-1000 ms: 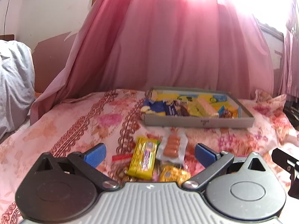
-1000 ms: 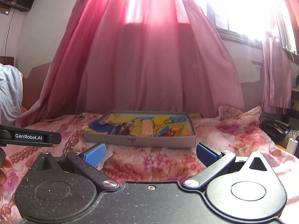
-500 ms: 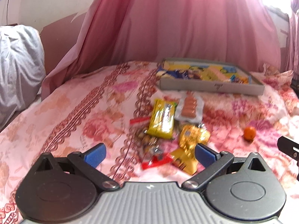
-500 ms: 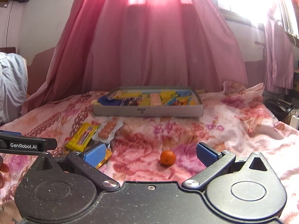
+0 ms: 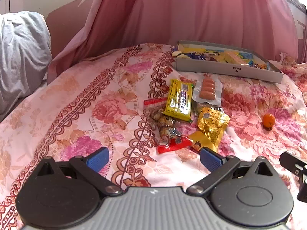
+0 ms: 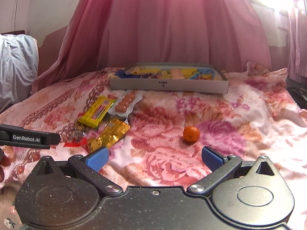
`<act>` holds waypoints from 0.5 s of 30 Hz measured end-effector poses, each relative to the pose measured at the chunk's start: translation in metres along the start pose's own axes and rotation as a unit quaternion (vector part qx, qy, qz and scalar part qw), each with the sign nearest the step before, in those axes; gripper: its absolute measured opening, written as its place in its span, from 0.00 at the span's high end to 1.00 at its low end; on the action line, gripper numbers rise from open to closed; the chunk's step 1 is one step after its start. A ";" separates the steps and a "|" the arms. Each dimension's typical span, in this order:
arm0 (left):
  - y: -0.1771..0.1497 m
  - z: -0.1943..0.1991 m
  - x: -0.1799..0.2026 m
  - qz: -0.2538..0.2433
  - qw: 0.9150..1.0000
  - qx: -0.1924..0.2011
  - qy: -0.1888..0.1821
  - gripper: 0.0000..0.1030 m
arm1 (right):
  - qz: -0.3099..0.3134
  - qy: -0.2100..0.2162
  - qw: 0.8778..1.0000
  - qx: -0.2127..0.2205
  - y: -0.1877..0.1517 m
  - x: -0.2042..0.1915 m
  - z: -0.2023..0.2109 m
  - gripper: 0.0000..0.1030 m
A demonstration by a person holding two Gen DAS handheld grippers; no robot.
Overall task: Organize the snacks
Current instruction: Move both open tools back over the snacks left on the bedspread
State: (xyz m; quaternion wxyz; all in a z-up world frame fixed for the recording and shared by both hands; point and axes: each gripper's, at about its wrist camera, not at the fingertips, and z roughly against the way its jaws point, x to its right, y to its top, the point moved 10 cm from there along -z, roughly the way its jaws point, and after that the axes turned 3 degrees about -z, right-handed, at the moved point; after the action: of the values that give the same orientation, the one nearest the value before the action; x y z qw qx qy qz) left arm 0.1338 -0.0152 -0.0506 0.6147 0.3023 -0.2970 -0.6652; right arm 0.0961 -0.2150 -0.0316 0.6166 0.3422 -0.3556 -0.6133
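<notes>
A pile of snacks lies on the floral bedspread: a yellow bar pack [image 5: 180, 99], a clear pack of small sausages [image 5: 207, 92], a gold foil pouch [image 5: 214, 123], a red wrapper [image 5: 173, 144] and a clear bag of nuts [image 5: 163, 118]. A small orange [image 6: 191, 133] lies apart to the right. A grey tray [image 5: 228, 70] holding several snacks sits at the back. My left gripper [image 5: 153, 160] is open, just short of the pile. My right gripper [image 6: 154, 158] is open, just short of the orange.
A pink curtain [image 6: 167, 25] hangs behind the bed. A grey-white pillow [image 5: 21, 51] lies at the far left. The left gripper's body [image 6: 28, 138] juts in at the left of the right wrist view. Dark objects [image 6: 297, 94] lie at the bed's right edge.
Both grippers have risen and tilted down, so the snack pile and the orange now show in full ahead of the fingers. Both stay open and empty.
</notes>
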 end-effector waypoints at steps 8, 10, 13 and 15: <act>0.000 -0.009 -0.003 0.016 1.000 -0.021 -0.002 0.00 | -0.002 0.005 1.000 -0.015 -0.008 -0.001 -0.009 0.01; 0.000 -0.011 -0.005 0.020 0.999 -0.026 -0.002 0.00 | -0.001 0.007 1.000 -0.017 -0.009 -0.002 -0.011 0.01; 0.000 -0.016 -0.007 0.023 0.999 -0.032 -0.005 0.00 | 0.001 0.010 1.000 -0.022 -0.010 -0.004 -0.015 0.01; 0.001 -0.021 -0.008 0.023 0.999 -0.041 -0.007 0.00 | 0.001 0.012 1.000 -0.024 -0.010 -0.007 -0.019 0.01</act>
State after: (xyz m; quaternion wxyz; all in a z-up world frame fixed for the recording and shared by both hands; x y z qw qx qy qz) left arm 0.1508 -0.0080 -0.0627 0.6393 0.2652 -0.2808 -0.6649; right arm 0.1072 -0.2088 -0.0494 0.6292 0.3342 -0.3342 -0.6170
